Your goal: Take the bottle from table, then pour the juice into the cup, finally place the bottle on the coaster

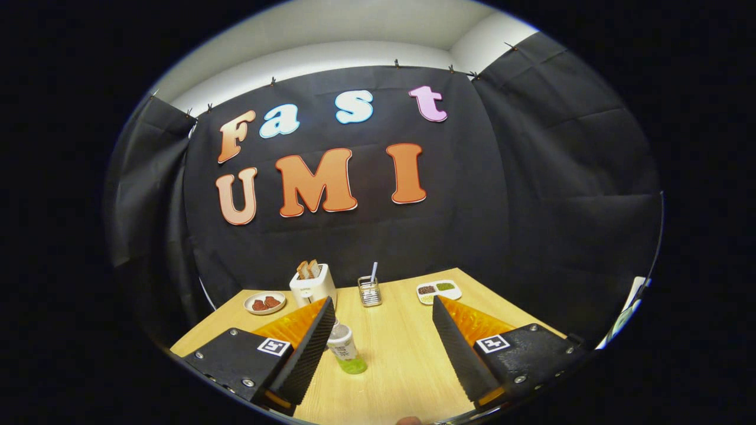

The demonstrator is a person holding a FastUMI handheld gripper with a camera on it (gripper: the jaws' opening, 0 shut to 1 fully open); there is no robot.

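Note:
A small clear bottle (pixel 347 349) with a white label and green juice at its bottom stands upright on the wooden table (pixel 401 354). It sits between my fingers, close to the left finger (pixel 310 348) and well apart from the right finger (pixel 458 348). My gripper (pixel 384 307) is open, held above the table, with nothing pressed between its fingers. Something small is partly hidden just behind the left fingertip, beside the bottle's cap.
Along the table's far edge stand a small plate of red food (pixel 264 303), a white toaster (pixel 312 284) with bread in it, a wire holder (pixel 370 290) with a straw, and a divided white dish (pixel 439 290). Black cloth walls close the booth behind.

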